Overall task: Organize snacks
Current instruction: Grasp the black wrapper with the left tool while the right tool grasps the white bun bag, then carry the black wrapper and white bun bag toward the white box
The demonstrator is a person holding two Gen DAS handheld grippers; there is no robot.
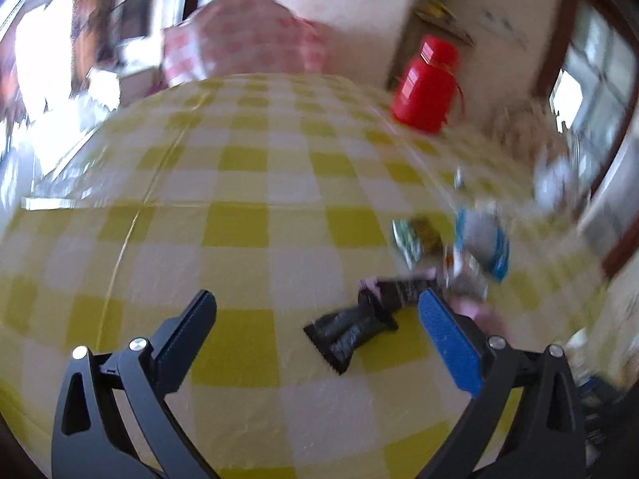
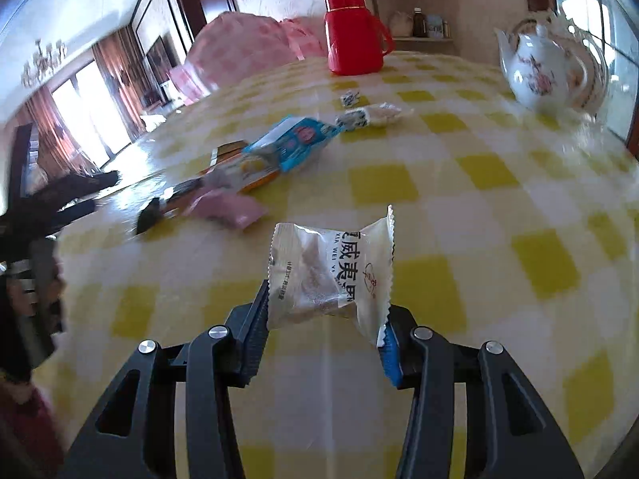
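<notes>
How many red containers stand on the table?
1. The red flask stands at the far edge of the checked table, left of the white teapot. Others may be hidden outside the views.

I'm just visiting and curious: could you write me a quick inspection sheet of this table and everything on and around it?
Surface: table under a yellow-and-white checked cloth.
Job's things: white snack packet held up; black packet, pink packet, blue packet and more wrappers lying loose.
Clutter: red flask, flowered teapot.
Grippers: right gripper clamps the white packet; left gripper wide open over the black packet.
Cables: nothing seen.
Surroundings: pink checked cover behind the table, windows, a wall shelf.
</notes>
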